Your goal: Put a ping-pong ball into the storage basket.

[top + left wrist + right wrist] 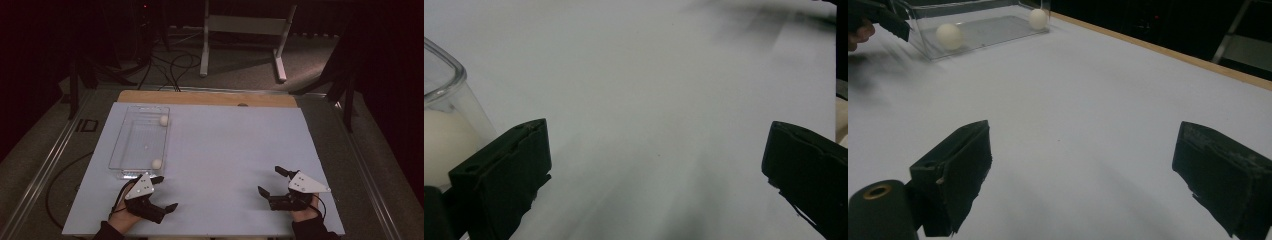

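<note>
Partly cropped: tray; ball

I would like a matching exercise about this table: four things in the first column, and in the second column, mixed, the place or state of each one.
Column one:
1. clear tray
2. near ball
3. left gripper
4. right gripper

Column two:
a. open, at the near right of the white table top
b. lies in the tray's near right corner
c. open, just in front of the tray's near end
d. stands on the left part of the table top

Pairs: 1-d, 2-b, 3-c, 4-a
</note>
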